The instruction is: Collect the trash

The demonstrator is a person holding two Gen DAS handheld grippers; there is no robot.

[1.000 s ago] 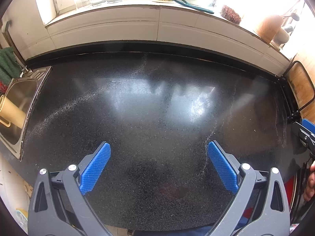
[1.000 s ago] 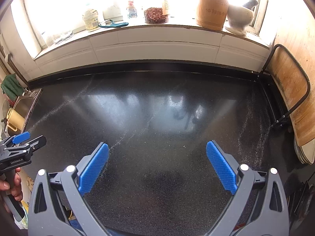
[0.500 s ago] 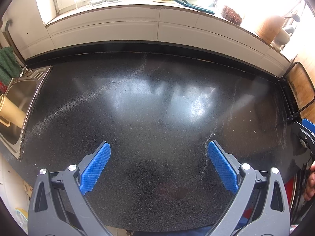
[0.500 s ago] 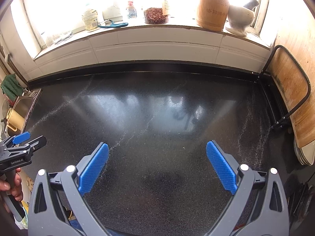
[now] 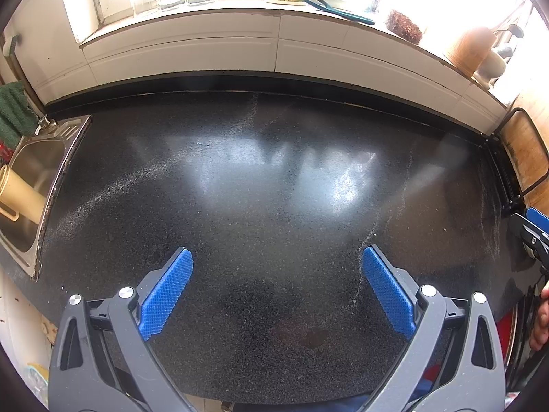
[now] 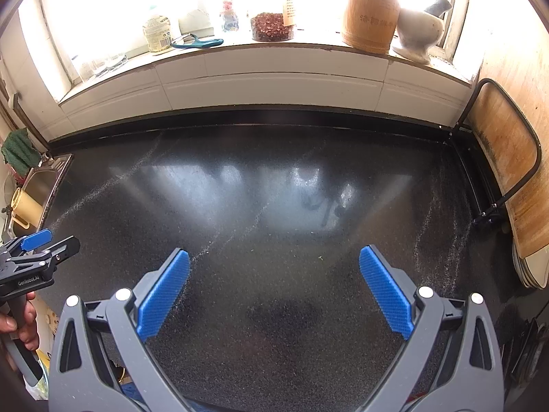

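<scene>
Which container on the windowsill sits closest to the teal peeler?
The labelled bottle: the peeler lies right beside its base. The jar of red bits and the wooden canister stand farther right.

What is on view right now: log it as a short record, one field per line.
surface: black speckled countertop, streaked with pale dust
left gripper: open, holding nothing
right gripper: open, holding nothing
sink: at left, tan cup inside
windowsill: wooden canister, mortar, teal peeler
right edge: cutting board in rack
trash: none clearly visible
</scene>
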